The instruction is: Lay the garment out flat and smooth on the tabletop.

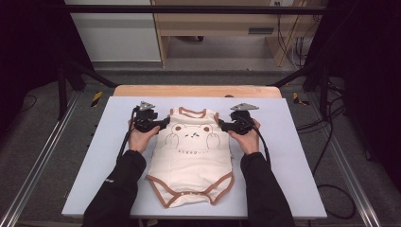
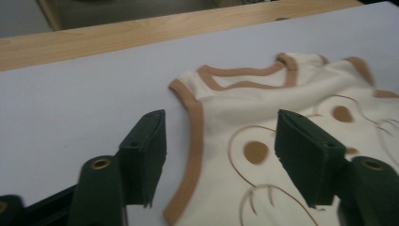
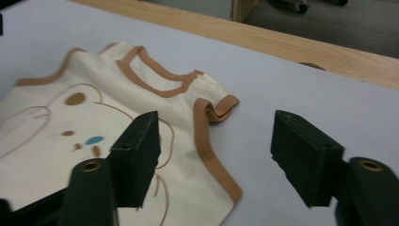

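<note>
A cream baby bodysuit [image 1: 191,158] with brown trim is laid flat, front up, on the pale sheet [image 1: 283,156] that covers the counter [image 1: 196,91]. Its neckline is turned toward the far edge, and its leg openings are turned toward the person. A bear face is printed on the chest in brown lines, with one small blue mark. The garment is seen spread out and smooth, near the middle of the sheet.

The left gripper [image 1: 163,124] is held beside the bodysuit's left shoulder, by the armhole, and is carried in the left hand [image 1: 141,138]. In the left gripper view, the jaws are shown spread wide, with the brown-edged armhole of the bodysuit [image 2: 282,155] lying below the gap. The cloth is not pinched by either pad, and nothing is held.

The right gripper [image 1: 222,124] is held at the opposite shoulder, and is carried in the right hand [image 1: 247,139]. In the right gripper view, its jaws are likewise shown well apart. The trimmed edge of the bodysuit [image 3: 70,136] and a small folded tab at the shoulder are seen beneath and beyond the gap. No part of the garment is gripped there either.

Both grippers are pointed inward toward each other across the chest of the garment. A dark cable is seen trailing back from each along the sleeves.
</note>
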The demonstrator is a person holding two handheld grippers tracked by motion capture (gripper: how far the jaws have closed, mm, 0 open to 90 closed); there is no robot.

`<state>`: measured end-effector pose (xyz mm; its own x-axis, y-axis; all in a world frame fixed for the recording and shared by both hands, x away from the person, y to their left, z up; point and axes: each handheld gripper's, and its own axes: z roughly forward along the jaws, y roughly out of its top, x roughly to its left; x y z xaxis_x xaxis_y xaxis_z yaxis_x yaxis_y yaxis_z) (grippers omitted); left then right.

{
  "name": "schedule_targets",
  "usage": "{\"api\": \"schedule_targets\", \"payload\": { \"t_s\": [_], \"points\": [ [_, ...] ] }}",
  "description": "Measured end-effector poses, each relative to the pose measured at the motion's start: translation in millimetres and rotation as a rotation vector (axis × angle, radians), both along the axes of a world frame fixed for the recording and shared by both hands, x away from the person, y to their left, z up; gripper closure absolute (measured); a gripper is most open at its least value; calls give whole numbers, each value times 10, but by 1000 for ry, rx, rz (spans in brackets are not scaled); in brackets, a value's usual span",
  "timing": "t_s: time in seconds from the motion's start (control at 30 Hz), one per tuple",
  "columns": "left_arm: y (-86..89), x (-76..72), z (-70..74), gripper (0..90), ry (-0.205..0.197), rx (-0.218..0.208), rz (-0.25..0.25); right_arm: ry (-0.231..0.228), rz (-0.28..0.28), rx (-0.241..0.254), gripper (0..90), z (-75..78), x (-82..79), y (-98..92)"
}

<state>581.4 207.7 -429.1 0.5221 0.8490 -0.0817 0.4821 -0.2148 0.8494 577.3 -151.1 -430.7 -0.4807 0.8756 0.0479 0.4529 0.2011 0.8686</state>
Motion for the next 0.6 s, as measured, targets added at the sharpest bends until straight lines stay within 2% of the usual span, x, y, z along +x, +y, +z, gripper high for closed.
{"api": "schedule_targets", "payload": {
  "t_s": [0.07,0.1,0.17,0.2,0.3,0.37,0.47,0.6],
  "points": [
    [48,-165,34,213,23,-19,-51,-9,31,43,221,61,-191,-50],
    [68,-252,38,183,21,-25,-76,-10,49,55,197,76,-288,-65],
    [112,-446,24,145,7,-27,-117,-10,94,48,140,83,-485,-78],
    [127,-506,16,124,7,-32,-123,-6,114,40,115,75,-604,-80],
    [167,-740,-33,53,0,-62,-136,1,154,58,74,40,-841,-87],
    [181,-885,-66,42,0,-75,-147,1,182,78,69,2,-1003,-79],
    [155,-1120,-105,23,-5,-80,-171,12,228,76,71,-70,-1224,-25],
    [62,-1451,-204,23,-2,-77,-223,38,286,75,139,-185,-1480,79]
  ]
}}
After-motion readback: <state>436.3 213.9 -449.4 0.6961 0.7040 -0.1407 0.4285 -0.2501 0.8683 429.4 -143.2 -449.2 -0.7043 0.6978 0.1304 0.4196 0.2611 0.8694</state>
